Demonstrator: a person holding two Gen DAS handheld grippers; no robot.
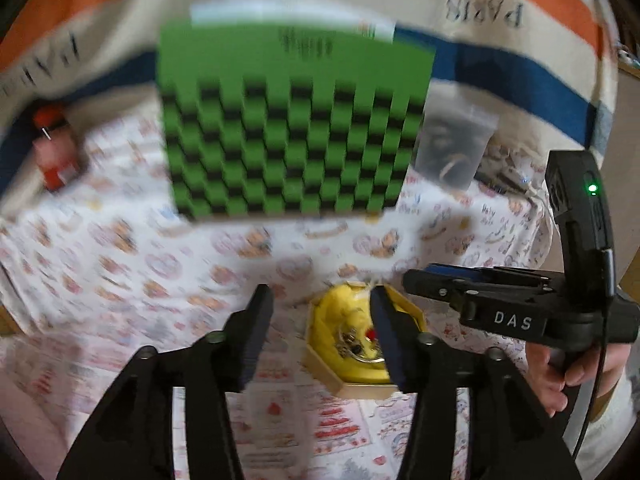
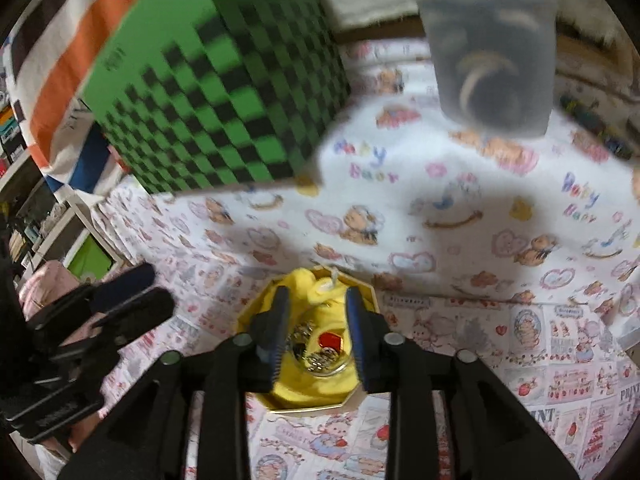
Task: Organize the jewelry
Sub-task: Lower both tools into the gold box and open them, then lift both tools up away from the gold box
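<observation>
Now — both my tongs spread wide, gripping nothing | right tongs (image 2: 316, 332) above yellow-lined jewelry box (image 2: 308, 390) | left tongs (image 1: 320, 332) beside it — cloth-covered tabletop (image 2: 440, 240).

Green checkered box (image 2: 216, 92) beyond jewelry box (image 2: 308, 400).

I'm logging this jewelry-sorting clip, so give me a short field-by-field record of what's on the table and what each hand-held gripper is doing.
surface: cartoon-print cloth
jewelry box: octagonal box with yellow lining, open, jewelry inside
other items: green checkered box; clear plastic bag; red object, blurred
left hand-held gripper: open, empty, beside the octagonal box
right hand-held gripper: open, empty, above the jewelry
</observation>
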